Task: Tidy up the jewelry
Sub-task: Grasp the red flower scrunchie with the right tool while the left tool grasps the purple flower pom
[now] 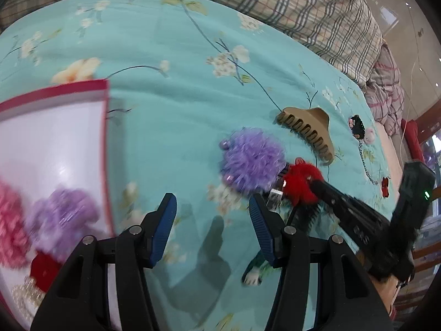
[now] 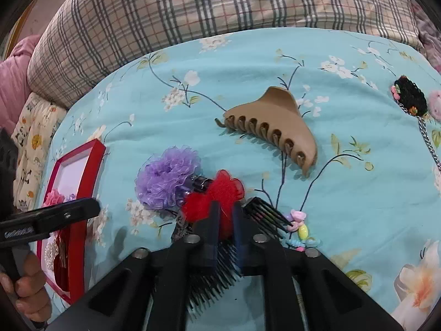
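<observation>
My right gripper is shut on a red fluffy hair clip that lies on the teal flowered bedsheet, seen too in the left wrist view as the red clip. A purple ruffled flower touches the clip's left side. My left gripper hovers open over bare sheet, nothing between its blue pads. To its left stands a red-rimmed box with a white floor, holding a pink flower, a purple flower, a red piece and pearls. A tan claw clip lies farther back.
A black comb and a pastel bead band lie just right of my right gripper. A black crochet piece on a chain sits at far right. A plaid quilt borders the back. A hand holds the left gripper.
</observation>
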The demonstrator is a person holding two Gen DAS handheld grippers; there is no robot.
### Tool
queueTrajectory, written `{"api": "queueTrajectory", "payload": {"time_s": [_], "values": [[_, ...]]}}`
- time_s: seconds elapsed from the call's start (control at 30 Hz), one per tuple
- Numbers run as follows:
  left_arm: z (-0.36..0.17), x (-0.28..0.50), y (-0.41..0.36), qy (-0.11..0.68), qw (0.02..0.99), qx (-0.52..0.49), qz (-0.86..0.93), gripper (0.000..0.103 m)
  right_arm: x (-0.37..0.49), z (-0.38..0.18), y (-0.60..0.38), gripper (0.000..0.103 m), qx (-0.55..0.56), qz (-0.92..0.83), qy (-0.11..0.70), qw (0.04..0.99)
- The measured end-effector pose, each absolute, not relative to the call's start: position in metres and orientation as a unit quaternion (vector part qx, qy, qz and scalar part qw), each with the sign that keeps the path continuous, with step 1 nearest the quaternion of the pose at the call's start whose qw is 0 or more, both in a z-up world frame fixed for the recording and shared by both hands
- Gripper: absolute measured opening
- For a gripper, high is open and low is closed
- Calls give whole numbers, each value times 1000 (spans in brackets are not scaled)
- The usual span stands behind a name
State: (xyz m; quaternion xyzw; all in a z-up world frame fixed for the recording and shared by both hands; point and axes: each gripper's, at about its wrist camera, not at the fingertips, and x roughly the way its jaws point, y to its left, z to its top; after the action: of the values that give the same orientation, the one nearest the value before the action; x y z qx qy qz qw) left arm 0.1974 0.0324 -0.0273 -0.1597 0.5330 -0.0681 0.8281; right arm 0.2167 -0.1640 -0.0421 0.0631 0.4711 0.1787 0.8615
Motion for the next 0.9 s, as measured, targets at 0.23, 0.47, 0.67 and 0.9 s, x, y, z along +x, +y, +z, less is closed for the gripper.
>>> {"api": "queueTrajectory", "payload": {"time_s": [0.23, 0.47, 0.67, 0.9], "values": [[-52, 235, 6, 551, 818, -145, -77, 54, 209, -29, -181, 6, 88, 178, 449, 871], [-58, 246, -2, 550, 819, -140, -88, 14, 207, -24, -188, 6, 97, 177, 444, 873], [-43, 232, 0, 530, 834, -125, -87, 7, 201, -21, -187, 6, 101, 177, 441, 874], [-27, 208, 24, 514, 843, -139, -76, 7, 192, -14, -175, 6, 98, 187, 438, 874]]}}
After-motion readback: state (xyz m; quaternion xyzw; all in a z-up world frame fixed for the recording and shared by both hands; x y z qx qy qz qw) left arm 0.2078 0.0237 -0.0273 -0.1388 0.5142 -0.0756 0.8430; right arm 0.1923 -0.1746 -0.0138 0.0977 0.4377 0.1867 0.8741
